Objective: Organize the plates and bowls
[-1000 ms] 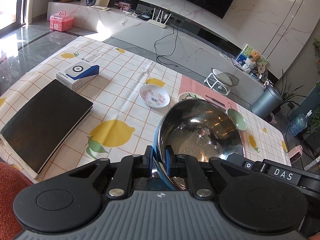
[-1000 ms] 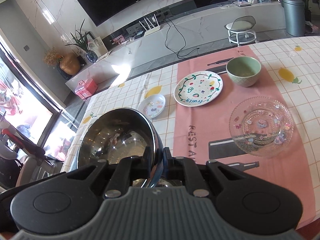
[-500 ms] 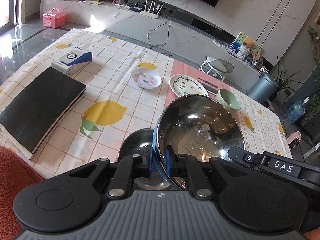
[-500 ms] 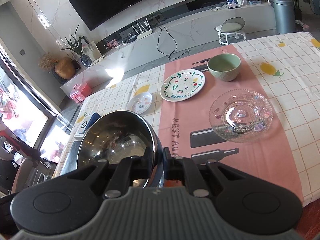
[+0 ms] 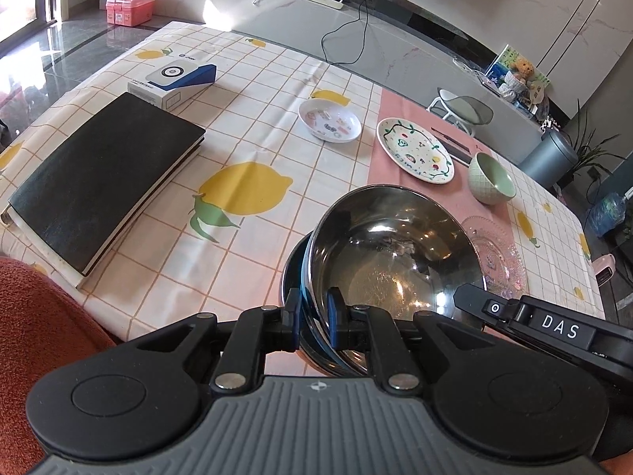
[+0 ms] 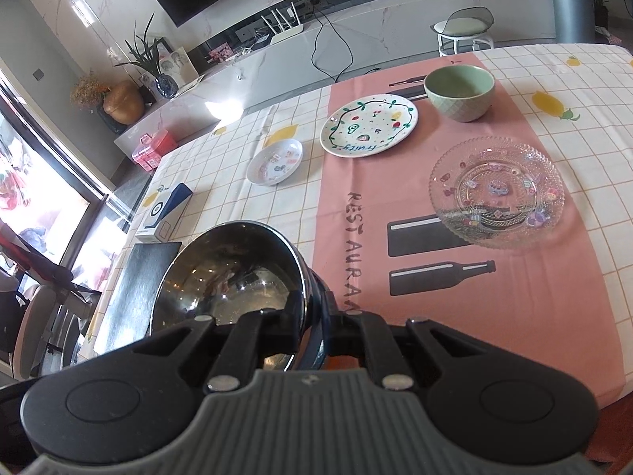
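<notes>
A large steel bowl (image 5: 391, 261) is held by its near rim, tilted a little, with my left gripper (image 5: 314, 316) shut on it. My right gripper (image 6: 314, 320) is shut on the same steel bowl (image 6: 225, 273) at its right rim; its black arm (image 5: 546, 324) shows in the left wrist view. The rim of a second steel bowl (image 5: 290, 273) peeks out just beneath the held one. Farther off lie a small white dish (image 5: 330, 120), a white fruit-pattern plate (image 6: 368, 124), a green bowl (image 6: 461, 91) and a clear glass plate (image 6: 498, 194).
A black book (image 5: 103, 182) and a blue-and-white box (image 5: 174, 77) lie on the lemon-print tablecloth to the left. A pink placemat (image 6: 435, 277) runs under the plates. Red fabric (image 5: 39, 316) sits at the table's near left edge.
Both grippers have come down with the steel bowl. A second steel bowl has come into view under it, and the held bowl now sits low over it.
</notes>
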Demonstrator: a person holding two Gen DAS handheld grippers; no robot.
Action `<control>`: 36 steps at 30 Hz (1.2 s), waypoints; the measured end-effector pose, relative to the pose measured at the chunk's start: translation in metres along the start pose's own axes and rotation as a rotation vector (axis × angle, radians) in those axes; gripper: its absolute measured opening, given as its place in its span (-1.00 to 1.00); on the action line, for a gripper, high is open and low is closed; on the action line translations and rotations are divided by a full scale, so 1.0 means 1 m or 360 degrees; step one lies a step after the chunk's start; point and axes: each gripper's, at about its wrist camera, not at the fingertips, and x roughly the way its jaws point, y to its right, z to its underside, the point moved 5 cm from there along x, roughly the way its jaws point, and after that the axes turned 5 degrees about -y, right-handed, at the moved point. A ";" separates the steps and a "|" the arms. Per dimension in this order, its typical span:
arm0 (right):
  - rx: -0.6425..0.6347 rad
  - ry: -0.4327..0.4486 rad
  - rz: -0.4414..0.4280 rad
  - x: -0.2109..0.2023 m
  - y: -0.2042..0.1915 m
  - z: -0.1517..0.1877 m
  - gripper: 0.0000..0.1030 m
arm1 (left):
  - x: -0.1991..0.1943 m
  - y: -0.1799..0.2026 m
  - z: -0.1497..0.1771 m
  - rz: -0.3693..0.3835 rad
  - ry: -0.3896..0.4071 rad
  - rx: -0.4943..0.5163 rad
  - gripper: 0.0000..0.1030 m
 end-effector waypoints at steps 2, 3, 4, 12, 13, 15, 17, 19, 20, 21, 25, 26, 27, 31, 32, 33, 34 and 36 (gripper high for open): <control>-0.0005 -0.0009 0.0011 0.003 0.000 0.000 -0.84 | 0.003 0.000 0.001 -0.0002 -0.0022 0.0013 -0.71; -0.0005 -0.0015 0.0016 0.004 0.000 0.000 -0.84 | 0.003 0.000 0.002 -0.0008 -0.0026 0.0022 -0.71; -0.0005 -0.0019 0.0020 0.005 0.001 0.000 -0.84 | 0.004 0.001 0.001 -0.0018 -0.0027 0.0034 -0.71; -0.0034 -0.0042 0.0061 0.013 -0.002 0.003 -0.86 | 0.008 -0.001 0.000 -0.0036 -0.0053 0.0064 -0.62; -0.0036 -0.0044 0.0066 0.014 -0.002 0.003 -0.86 | 0.008 -0.001 0.000 -0.0033 -0.0055 0.0061 -0.60; -0.0040 -0.0047 0.0077 0.015 -0.003 0.003 -0.86 | 0.009 -0.001 0.000 -0.0032 -0.0056 0.0063 -0.59; -0.0048 -0.0041 0.0082 0.016 -0.004 0.003 -0.86 | 0.008 -0.001 0.000 -0.0027 -0.0054 0.0064 -0.59; -0.0060 -0.0037 0.0086 0.016 -0.004 0.003 -0.85 | 0.008 -0.002 0.000 -0.0020 -0.0054 0.0054 -0.59; -0.0063 -0.0037 0.0085 0.016 -0.004 0.003 -0.85 | 0.007 -0.002 -0.001 -0.0017 -0.0049 0.0049 -0.59; -0.0064 -0.0037 0.0077 0.015 -0.004 0.003 -0.82 | 0.006 -0.003 -0.001 -0.0019 -0.0045 0.0043 -0.52; -0.0030 -0.0024 0.0032 0.010 -0.001 0.002 -0.34 | 0.000 -0.009 -0.003 -0.0031 0.0035 -0.0016 0.13; -0.0029 -0.0012 0.0030 0.009 -0.001 0.002 -0.20 | -0.001 -0.012 -0.003 -0.0039 0.0057 -0.0035 0.31; -0.0030 -0.0004 0.0030 0.008 -0.001 0.002 -0.08 | 0.000 -0.015 -0.002 -0.0051 0.0064 -0.0060 0.33; 0.0034 -0.0084 -0.0015 0.014 0.004 0.008 -0.05 | 0.012 -0.024 0.003 0.0059 -0.0060 -0.0184 0.33; 0.0060 -0.0115 -0.0029 0.017 0.006 0.011 -0.05 | 0.015 -0.026 0.005 0.0107 -0.0087 -0.0225 0.33; 0.0078 -0.0141 -0.0043 0.020 0.007 0.013 -0.05 | 0.017 -0.027 0.007 0.0152 -0.0109 -0.0272 0.33; 0.0090 -0.0160 -0.0055 0.022 0.007 0.016 -0.05 | 0.019 -0.028 0.008 0.0169 -0.0116 -0.0295 0.33; 0.0103 -0.0184 -0.0075 0.024 0.006 0.019 -0.06 | 0.021 -0.027 0.009 0.0178 -0.0115 -0.0300 0.25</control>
